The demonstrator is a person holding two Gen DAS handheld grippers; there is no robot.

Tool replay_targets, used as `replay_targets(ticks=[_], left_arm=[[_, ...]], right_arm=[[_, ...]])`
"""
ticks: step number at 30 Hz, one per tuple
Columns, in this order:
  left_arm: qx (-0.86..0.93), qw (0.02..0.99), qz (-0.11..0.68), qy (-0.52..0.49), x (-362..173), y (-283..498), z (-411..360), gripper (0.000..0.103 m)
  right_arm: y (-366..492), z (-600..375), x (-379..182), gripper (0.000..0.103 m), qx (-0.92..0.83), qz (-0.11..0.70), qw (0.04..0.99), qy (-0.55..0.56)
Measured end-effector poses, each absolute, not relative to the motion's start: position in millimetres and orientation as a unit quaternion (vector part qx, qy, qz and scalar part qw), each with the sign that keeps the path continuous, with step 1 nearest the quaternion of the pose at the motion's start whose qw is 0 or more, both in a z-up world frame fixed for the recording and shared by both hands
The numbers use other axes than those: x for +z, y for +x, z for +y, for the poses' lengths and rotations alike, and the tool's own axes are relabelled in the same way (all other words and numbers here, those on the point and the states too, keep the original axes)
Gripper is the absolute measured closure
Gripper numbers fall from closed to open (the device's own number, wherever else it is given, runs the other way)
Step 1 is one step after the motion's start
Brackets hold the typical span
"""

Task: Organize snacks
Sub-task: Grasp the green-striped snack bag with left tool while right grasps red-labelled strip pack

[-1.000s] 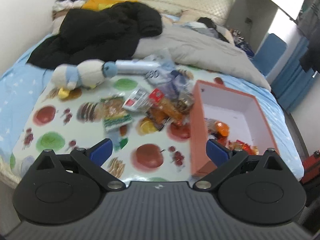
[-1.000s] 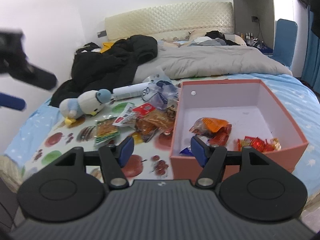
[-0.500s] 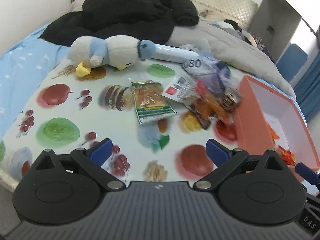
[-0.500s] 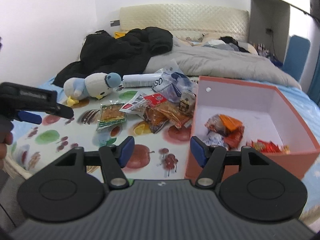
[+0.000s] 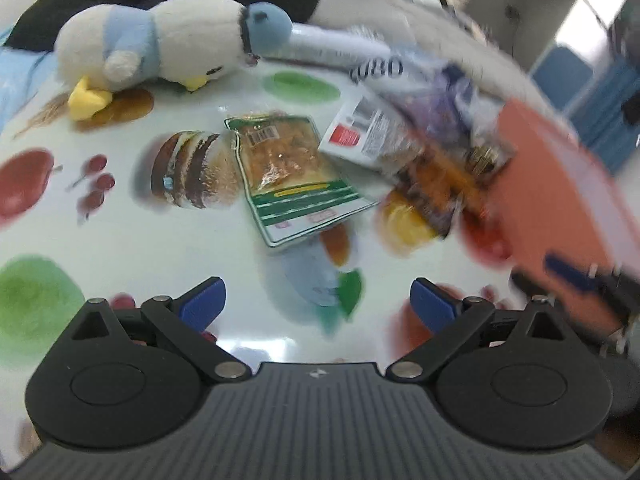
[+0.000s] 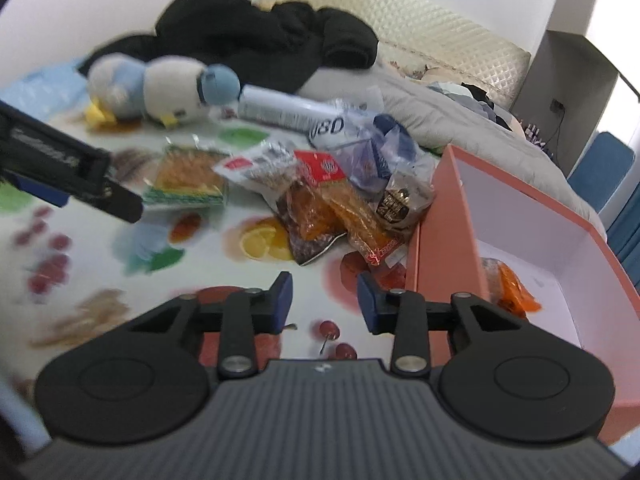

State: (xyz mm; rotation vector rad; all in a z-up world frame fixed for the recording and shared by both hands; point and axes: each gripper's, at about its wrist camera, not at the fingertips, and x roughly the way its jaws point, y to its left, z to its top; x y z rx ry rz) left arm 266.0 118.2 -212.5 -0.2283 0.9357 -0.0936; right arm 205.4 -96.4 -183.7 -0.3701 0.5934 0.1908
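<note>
Orange snack packet (image 6: 510, 285) inside pink box (image 6: 448, 216); both grippers' fingers (image 6: 282, 294) parted, empty.

A white cloth (image 5: 120, 240) printed with red apples, green blobs, cherries and orange slices is covering the bed. A green-striped snack packet (image 5: 288, 176) is showing golden contents. The box (image 6: 448, 216) is glowing salmon-pink outside, pale lilac within. The plush bird (image 5: 168, 44) is wearing white, light blue and yellow.

Motion blur smears the snack pile (image 5: 436, 168) and the pink box (image 5: 560, 200), whose far side is cropped.
</note>
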Motion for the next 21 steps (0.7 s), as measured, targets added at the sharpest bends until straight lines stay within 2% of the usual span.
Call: replay_targets(ticks=[2,3,8,19,21], left_arm=[[-0.055,0.889,0.450,-0.060,-217.8,274.0,112.6,0.003],[-0.064,0.894,0.442,-0.031,-218.5,277.1,108.9,0.003],[-0.108,0.901,0.415,0.058,-219.8,298.0,94.3,0.005],[-0.140,0.890,0.418,0.119,-241.9,338.3,74.4,0.039],[-0.138,0.887,0.422,0.125,-246.1,340.7,73.0,0.050]], right_arm=[[219.9,-89.8,-195.5,0.066,0.077,0.291,0.932,-0.200],[229.5,-88.2,-200.4,0.070,0.073,0.299,0.930,-0.199],[260.0,-77.8,-217.7,0.070,0.030,0.283,0.926,-0.248],[309.4,-71.5,-252.5,0.070,-0.003,0.295,0.905,-0.307],[314.0,-70.5,-255.2,0.070,-0.004,0.297,0.905,-0.304]])
